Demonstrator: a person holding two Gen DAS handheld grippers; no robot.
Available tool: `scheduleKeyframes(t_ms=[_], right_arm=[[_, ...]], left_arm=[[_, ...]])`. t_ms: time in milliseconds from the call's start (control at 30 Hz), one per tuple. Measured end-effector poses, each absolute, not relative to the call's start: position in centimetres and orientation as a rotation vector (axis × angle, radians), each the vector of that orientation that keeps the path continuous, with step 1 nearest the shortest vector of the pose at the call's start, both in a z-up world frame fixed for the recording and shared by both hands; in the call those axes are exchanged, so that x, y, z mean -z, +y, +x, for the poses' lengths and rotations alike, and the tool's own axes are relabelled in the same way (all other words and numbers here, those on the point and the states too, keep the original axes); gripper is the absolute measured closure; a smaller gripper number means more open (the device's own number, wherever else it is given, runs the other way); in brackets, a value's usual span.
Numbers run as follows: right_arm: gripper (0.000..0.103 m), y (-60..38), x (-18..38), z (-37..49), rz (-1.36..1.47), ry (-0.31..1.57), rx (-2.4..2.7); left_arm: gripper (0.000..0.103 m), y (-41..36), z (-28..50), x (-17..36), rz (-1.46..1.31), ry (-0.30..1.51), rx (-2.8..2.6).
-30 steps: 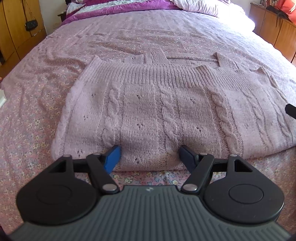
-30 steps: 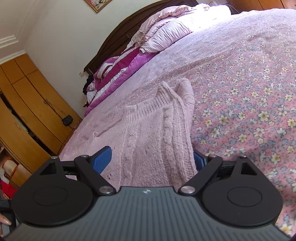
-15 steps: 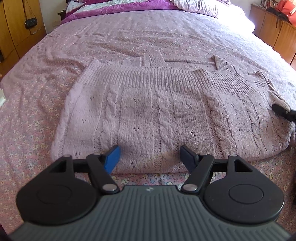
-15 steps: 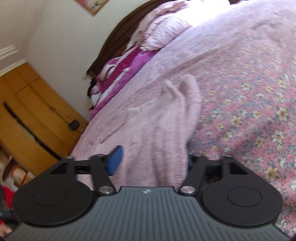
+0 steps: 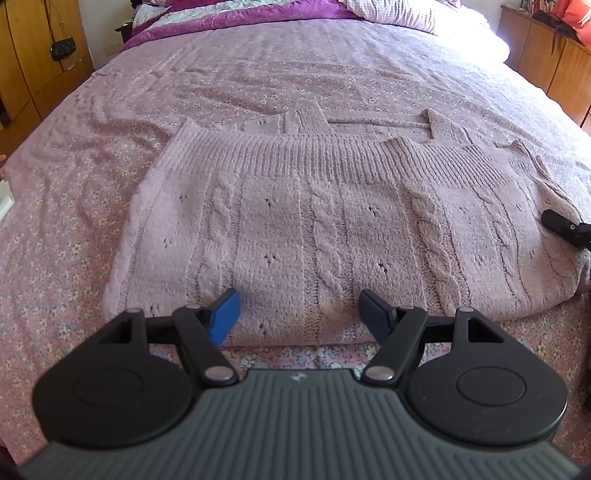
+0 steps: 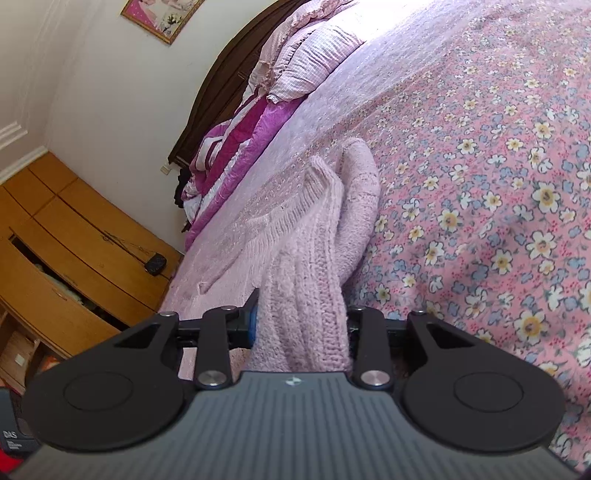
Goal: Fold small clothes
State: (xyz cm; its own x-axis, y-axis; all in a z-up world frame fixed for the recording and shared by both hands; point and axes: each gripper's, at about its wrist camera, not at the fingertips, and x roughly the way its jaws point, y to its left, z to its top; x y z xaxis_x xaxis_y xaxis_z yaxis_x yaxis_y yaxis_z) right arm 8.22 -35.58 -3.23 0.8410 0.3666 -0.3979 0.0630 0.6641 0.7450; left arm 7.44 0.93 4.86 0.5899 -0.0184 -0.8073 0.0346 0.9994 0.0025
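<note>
A wooden wardrobe (image 6: 66, 266) stands at the left, and one of its doors is partly open; I think there are clothes or cloth inside, but it is too dark to be sure. A small dark bag (image 6: 156, 263) hangs on its front.

On the bed lies a soft pink knitted sweater (image 5: 332, 221). It is thick and fuzzy, with twisty rope shapes running down it and a ribbed band along the far edge. It is folded flat into a wide shape on the flowery bedspread (image 5: 66, 229), which is thin and a bit wrinkly.

The left gripper (image 5: 299, 314) sits at the near edge of the sweater with its blue fingers (image 5: 224, 315) wide apart, holding nothing.

At the far right, the right gripper (image 6: 301, 321) is closing its claw, with a bunched-up end of the sweater squeezed between its two sides.

Only the right wrist view shows the dark headboard (image 6: 221, 85), the checked pillow (image 6: 314, 62) and a framed picture (image 6: 162, 16) on the wall. Only the left wrist view shows the whole sweater spread out.
</note>
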Motion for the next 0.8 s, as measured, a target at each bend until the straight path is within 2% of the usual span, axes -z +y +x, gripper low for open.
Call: scheduleKeyframes(t_ms=[267,467,800], right_arm=[[0.063,-35.6,2.6,9.1,0.884,0.603,-0.176],[0.07,-35.9,2.3,8.4,0.952,0.564,-0.196],[0.071,-33.7,-1.8,8.9,0.956,0.49,-0.223]], left_arm=[[0.031,1.2,6.5,-5.3,0.043,0.923,0.039],[0.031,3.1,6.1,-5.6,-0.026,0.928,0.034],[0.031,5.0,5.3,-8.0,0.015,0.838,0.058]])
